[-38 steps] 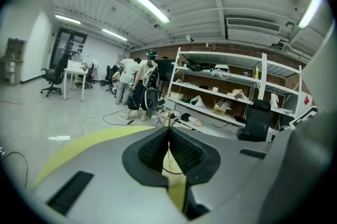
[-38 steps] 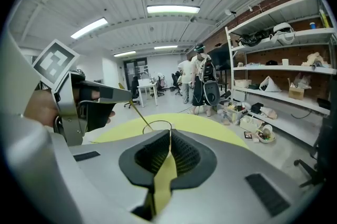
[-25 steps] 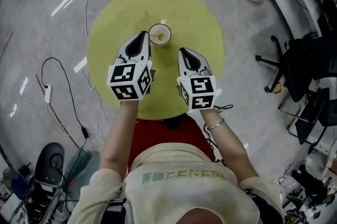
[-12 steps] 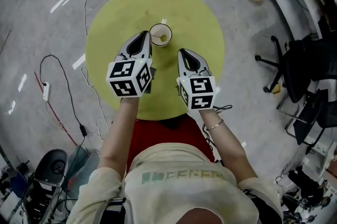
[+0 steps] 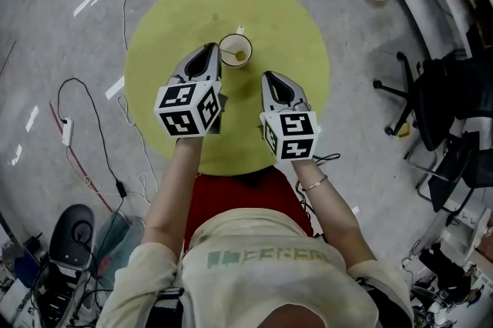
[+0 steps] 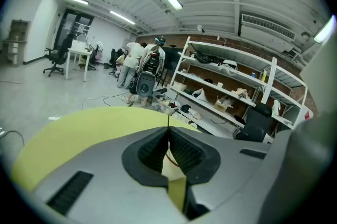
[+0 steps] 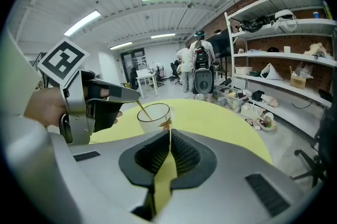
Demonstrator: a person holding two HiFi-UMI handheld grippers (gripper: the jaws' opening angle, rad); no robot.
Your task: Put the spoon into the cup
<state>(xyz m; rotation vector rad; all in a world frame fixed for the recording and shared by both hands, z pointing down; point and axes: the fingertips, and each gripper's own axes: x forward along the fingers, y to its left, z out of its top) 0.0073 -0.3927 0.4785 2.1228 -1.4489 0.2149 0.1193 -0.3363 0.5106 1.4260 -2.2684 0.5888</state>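
My left gripper (image 5: 209, 51) pinches the handle of the thin golden spoon (image 7: 143, 110), whose bowl sits inside the clear round cup (image 5: 235, 51) on the round yellow table (image 5: 293, 18). My right gripper (image 5: 269, 76) is closed on nothing, near the cup.

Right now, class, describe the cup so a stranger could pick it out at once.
Find the round yellow table, then look just beyond the tip of the left gripper, where a pale cup stands. It is the only vessel on the table, and a thin golden spoon slants from that gripper down into it.
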